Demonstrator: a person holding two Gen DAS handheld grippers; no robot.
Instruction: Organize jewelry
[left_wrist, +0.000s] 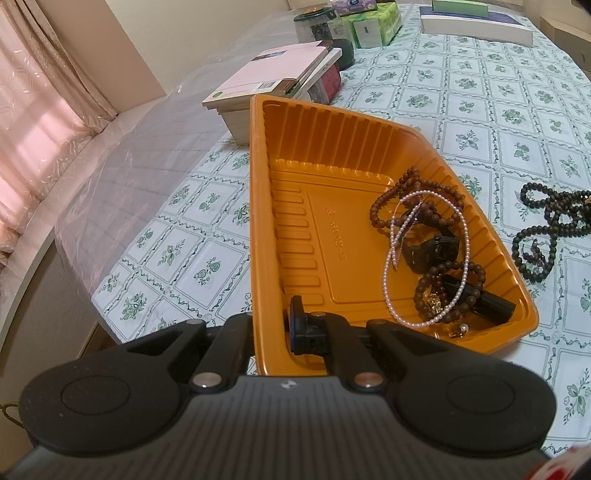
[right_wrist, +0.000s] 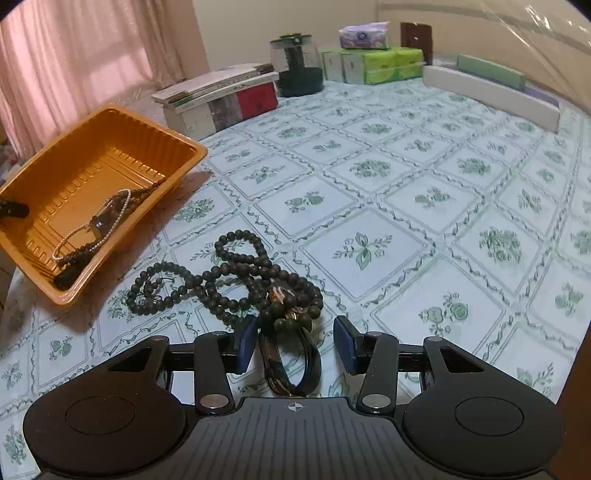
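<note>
The orange tray (left_wrist: 258, 206) is being clamped at its near-left wall by the left hand-held gripper (left_wrist: 273, 332), jaws clenched on the rim, one pad inside, one outside. The tray is being tilted, one side lifted off the surface (right_wrist: 369, 192). A pearl string (left_wrist: 428, 258), brown bead strands (left_wrist: 417, 192) and a black watch (left_wrist: 432, 247) are being held in the tray's low right corner. The dark bead necklace (right_wrist: 236, 280) is lying on the surface just beside the tray, well clear of it. The right hand-held gripper (right_wrist: 295, 343) is being held released, jaws standing apart; the necklace's tassel end (right_wrist: 291, 365) is sitting between the pads (right_wrist: 245, 343), not being pinched.
</note>
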